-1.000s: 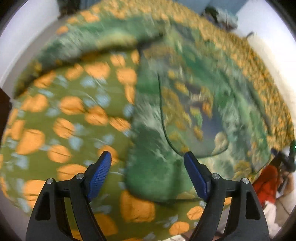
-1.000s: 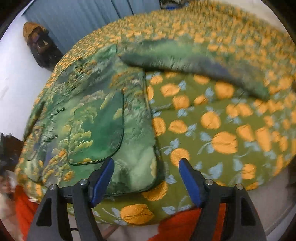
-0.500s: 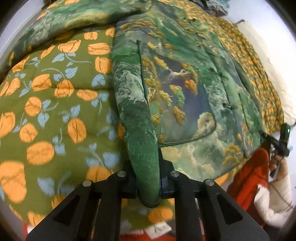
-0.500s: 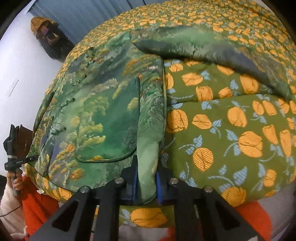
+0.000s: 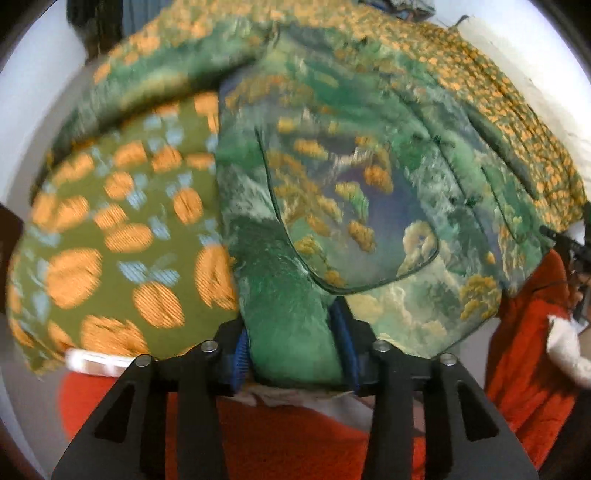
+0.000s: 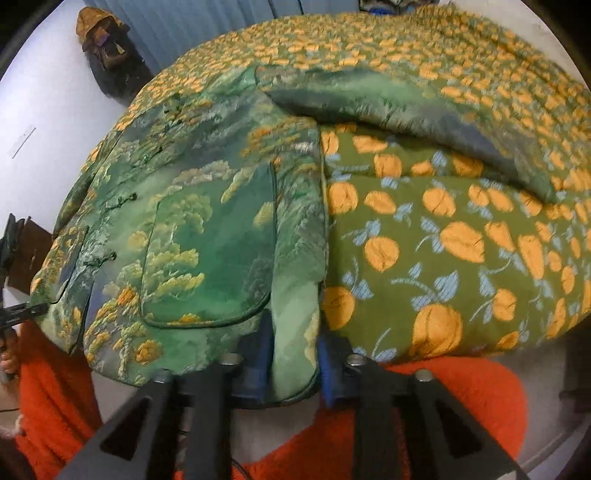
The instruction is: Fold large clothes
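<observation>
A padded green jacket (image 5: 351, 206) with a landscape print and a patch pocket lies front-up on the bed. My left gripper (image 5: 295, 350) has the thick left hem corner bunched between its blue pads, which touch it on both sides while the jaws are opening. In the right wrist view the same jacket (image 6: 207, 240) shows, and my right gripper (image 6: 291, 365) holds the right hem corner the same way, its jaws also opening. Both corners are raised off the bed edge. One sleeve (image 6: 388, 99) stretches out to the side.
An olive bedspread (image 6: 443, 258) with orange fruit print covers the bed under the jacket. The person's red fleece garment (image 5: 295, 435) fills the space below the grippers. A hand with a white cuff (image 5: 565, 354) shows at the right edge. White walls and a blue curtain (image 6: 192, 26) lie beyond.
Both grippers went from open above the hem to clamped on its corners. They have since pulled the corners up and toward the person, and the pads now stand wider apart around the fabric.
</observation>
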The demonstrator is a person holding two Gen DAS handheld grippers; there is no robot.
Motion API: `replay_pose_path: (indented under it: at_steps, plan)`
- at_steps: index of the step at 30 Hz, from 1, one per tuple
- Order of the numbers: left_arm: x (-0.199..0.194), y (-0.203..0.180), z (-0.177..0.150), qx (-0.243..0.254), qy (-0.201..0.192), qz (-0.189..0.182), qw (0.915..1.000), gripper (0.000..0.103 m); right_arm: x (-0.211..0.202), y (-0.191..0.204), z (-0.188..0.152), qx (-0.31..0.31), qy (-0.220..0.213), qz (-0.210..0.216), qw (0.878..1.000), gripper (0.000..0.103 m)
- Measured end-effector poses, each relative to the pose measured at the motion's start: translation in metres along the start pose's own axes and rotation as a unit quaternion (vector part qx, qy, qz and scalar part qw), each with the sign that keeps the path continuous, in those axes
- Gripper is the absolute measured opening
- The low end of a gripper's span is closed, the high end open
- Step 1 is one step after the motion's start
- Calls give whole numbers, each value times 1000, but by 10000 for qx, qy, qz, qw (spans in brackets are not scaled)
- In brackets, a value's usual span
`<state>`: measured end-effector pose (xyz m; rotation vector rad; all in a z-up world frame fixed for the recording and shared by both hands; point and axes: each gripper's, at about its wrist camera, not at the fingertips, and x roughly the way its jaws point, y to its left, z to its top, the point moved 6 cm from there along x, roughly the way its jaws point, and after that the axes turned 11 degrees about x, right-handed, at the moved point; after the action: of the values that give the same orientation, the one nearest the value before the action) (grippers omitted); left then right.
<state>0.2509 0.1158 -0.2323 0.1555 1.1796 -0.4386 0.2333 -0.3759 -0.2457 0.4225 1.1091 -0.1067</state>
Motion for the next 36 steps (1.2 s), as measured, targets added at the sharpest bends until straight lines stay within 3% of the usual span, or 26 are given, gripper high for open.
replay_pose_path:
  at_steps: [1,5,8,9,12,18,26,29,33,36]
  plan:
    - [-9,0,6,70,-152,92,9998,53,-8,1,2,7,-130,20,9999,52]
    - [-51,-3,29,292,-1022,550,9928,89,-36,1,18,-93,-583,-58,9982,55]
    - [-85,-4,53,217,-1912,745,9785,101,-58,-3,31,-122,-1002,-98,9948,64]
    - [-94,-4,59,166,-2189,805,9723,101,-63,-7,39,-63,-1133,-100,9935,64]
    - [-95,-14,88,114,-2575,978,9612,102,-75,-25,63,316,-1444,7,9890,64]
    - [-66,-29,111,215,-2421,670,9677,102,-89,-78,100,1044,-1867,-201,9767,64]
    - [-44,-50,112,436,-2019,922,9741,102,-85,-173,137,2155,-2195,-65,9515,64]
    - [-45,-49,112,343,-2042,923,9740,102,-58,-219,140,2893,-1978,79,9366,64]
    - [-42,-41,112,-17,-2056,792,9754,102,-3,-266,130,4120,-1572,556,8958,64]
    - [-36,-36,110,-176,-1955,706,9780,102,22,-282,130,4565,-1535,631,8741,64]
